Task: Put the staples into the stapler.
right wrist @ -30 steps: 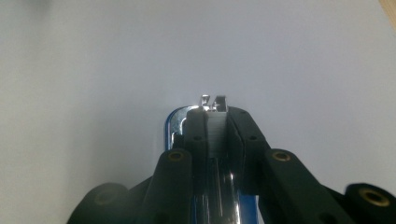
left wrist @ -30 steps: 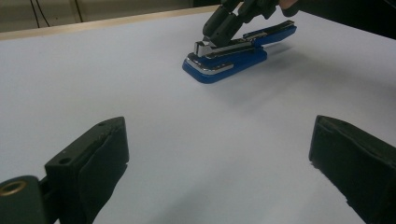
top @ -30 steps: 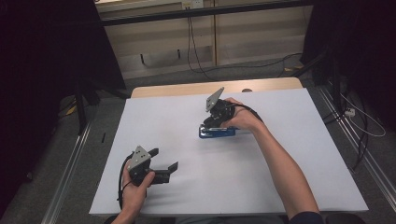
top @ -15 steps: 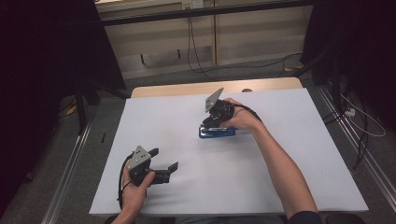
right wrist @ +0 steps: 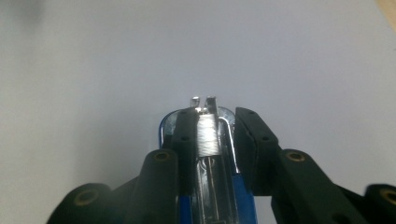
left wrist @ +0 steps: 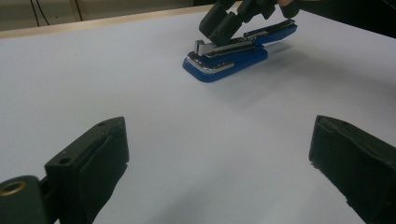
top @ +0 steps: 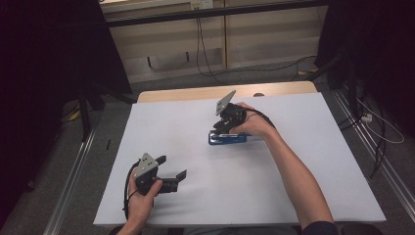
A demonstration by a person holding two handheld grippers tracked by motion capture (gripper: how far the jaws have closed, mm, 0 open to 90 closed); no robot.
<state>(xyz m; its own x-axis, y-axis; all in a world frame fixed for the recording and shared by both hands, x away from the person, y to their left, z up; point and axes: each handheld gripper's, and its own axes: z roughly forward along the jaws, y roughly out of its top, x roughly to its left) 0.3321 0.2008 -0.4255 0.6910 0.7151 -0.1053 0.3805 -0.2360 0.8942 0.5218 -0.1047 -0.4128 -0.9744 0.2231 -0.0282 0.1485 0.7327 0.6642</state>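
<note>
A wide white table (top: 303, 161) carries the whole scene, with a strip of bare wood showing along its far edge. Near the middle of it, toward the far side, lies a blue stapler (top: 228, 139), flat on its base, its long axis running roughly across the table from left to right as the high view shows it. The right gripper (top: 226, 125) sits directly on the stapler, so the right hand is plainly the nearer one. In the right gripper view the stapler (right wrist: 210, 154) runs straight out between the two black jaws, its metal nose pointing away from the camera and past the jaw tips; the left-hand jaw lies against the stapler's side, while the other stands a little off it with a sliver of white table showing between, so the jaws straddle the stapler loosely and have just been opening around it rather than clamping it. The left gripper (top: 172, 172) rests low near the person's edge of the table, well apart from the stapler, its jaws spread wide and holding nothing; from there the stapler (left wrist: 238, 49) lies ahead and slightly right, side-on.
</note>
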